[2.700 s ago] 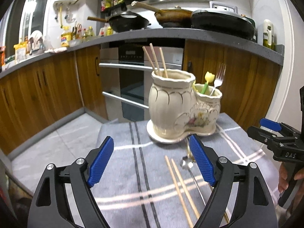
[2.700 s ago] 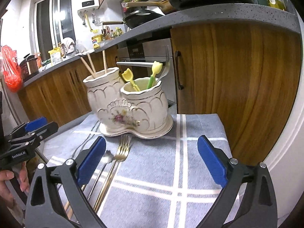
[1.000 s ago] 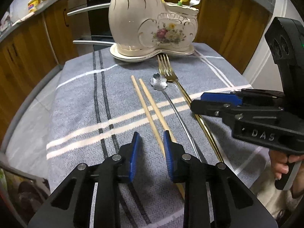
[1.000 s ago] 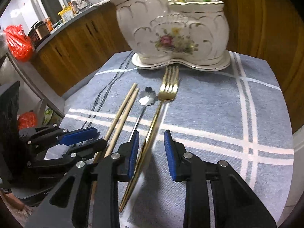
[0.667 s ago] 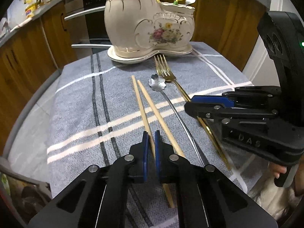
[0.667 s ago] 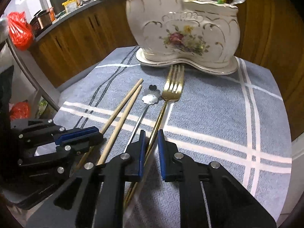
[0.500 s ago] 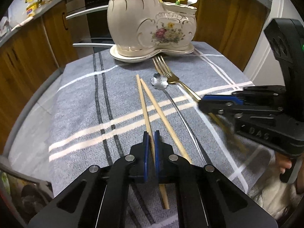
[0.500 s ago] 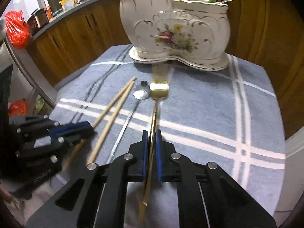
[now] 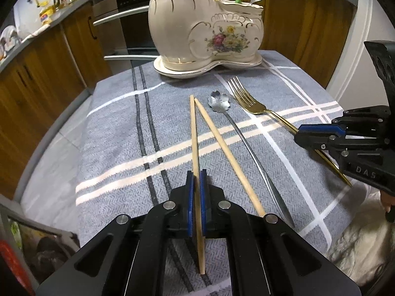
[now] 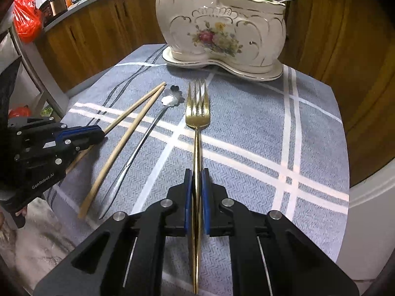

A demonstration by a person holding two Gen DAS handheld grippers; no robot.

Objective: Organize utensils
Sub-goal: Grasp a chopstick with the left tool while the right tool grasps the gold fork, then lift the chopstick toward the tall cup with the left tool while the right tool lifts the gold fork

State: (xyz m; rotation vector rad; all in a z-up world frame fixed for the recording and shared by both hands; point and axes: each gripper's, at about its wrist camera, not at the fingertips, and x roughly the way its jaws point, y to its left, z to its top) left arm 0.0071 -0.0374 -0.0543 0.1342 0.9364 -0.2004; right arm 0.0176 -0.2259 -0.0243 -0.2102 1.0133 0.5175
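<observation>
Pinching one wooden chopstick (image 9: 195, 133), the left gripper (image 9: 196, 180) is closed on it; the right gripper (image 10: 196, 180) clamps the gold fork (image 10: 197, 113) by its handle.

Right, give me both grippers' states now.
Left gripper: shut on one chopstick.
Right gripper: shut on the gold fork by its handle.
</observation>
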